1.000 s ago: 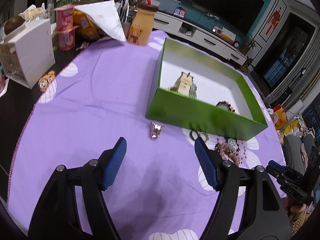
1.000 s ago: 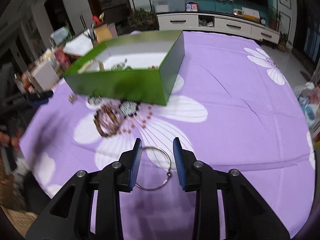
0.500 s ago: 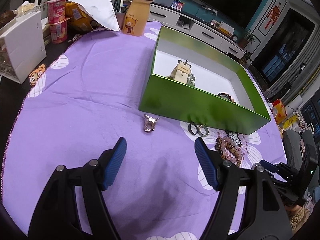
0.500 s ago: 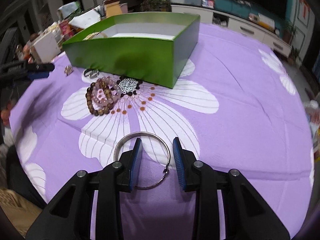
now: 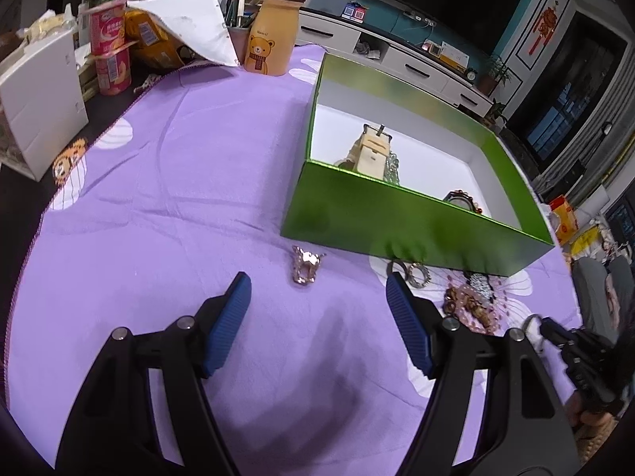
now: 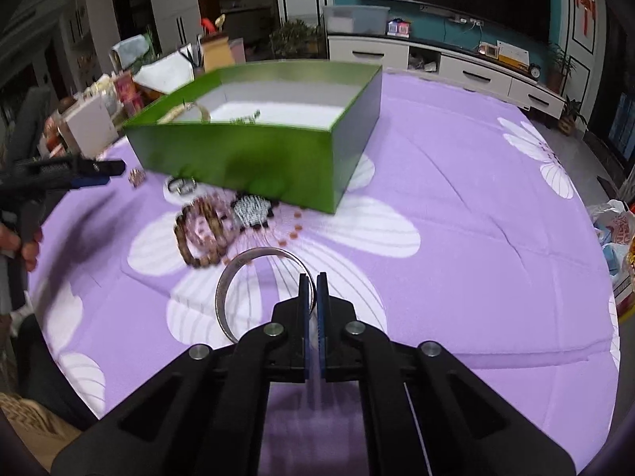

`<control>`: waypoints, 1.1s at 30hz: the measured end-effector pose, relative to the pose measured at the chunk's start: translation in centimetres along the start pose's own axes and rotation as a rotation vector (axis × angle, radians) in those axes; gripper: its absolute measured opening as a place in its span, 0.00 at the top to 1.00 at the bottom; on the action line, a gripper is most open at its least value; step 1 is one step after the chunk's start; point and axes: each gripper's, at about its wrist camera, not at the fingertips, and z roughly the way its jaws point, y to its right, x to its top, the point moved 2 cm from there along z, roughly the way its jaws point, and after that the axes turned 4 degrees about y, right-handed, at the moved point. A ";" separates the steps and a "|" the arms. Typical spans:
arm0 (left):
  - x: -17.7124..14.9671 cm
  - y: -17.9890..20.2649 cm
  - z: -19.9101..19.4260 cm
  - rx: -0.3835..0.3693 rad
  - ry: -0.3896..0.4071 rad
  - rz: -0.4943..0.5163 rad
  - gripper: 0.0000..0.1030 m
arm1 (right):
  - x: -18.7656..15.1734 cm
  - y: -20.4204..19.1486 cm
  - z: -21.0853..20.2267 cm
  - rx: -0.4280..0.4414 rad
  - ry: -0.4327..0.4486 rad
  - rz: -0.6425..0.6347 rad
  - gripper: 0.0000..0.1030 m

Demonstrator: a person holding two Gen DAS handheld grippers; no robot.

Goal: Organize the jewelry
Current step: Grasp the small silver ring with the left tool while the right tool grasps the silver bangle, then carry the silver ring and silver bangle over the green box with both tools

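My right gripper (image 6: 312, 283) is shut on a silver bangle (image 6: 238, 265) and holds it tilted above the purple cloth. My left gripper (image 5: 317, 297) is open and empty, just short of a small silver brooch (image 5: 304, 268) on the cloth. The green box (image 5: 397, 214) (image 6: 254, 158) stands behind it, with a beige tag, a chain and a beaded piece inside. In front of the box lie two rings (image 5: 410, 273), a sparkly piece (image 6: 252, 208) and beaded bracelets (image 5: 470, 305) (image 6: 204, 234).
At the cloth's far left edge stand a bear bottle (image 5: 272, 39), red cups (image 5: 109, 51), a white box (image 5: 39, 99) and a white paper sheet (image 5: 190, 23). The cloth (image 6: 456, 206) is bare to the right of the box.
My right gripper has shut on the silver bangle and raised it off the cloth. My left gripper has moved closer to the brooch, still open.
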 end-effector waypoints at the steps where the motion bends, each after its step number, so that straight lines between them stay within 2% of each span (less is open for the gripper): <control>1: 0.1 0.2 0.3 0.010 0.001 0.014 0.31 | 0.2 0.0 -0.1 0.005 0.009 0.008 0.97; 5: 0.2 1.1 1.6 0.044 -0.010 0.067 0.50 | 0.9 -0.1 -0.6 0.029 0.039 0.043 0.97; 8: 0.2 1.6 2.4 0.066 -0.013 0.099 0.54 | 1.2 -0.2 -0.8 0.040 0.053 0.062 0.97; 12: -0.1 1.8 3.1 0.078 -0.023 0.129 0.76 | 1.6 -0.2 -0.9 0.044 0.065 0.078 0.97; 15: -0.4 1.7 3.2 0.088 -0.016 0.147 0.86 | 1.8 -0.1 -1.1 0.046 0.073 0.081 0.97; 24: -0.5 1.5 2.9 0.061 -0.014 0.139 0.87 | 1.8 0.1 -1.4 0.047 0.083 0.093 0.97; 33: -0.4 2.4 0.1 -0.001 0.015 0.117 0.87 | 2.1 0.3 -2.0 0.043 0.100 0.096 0.97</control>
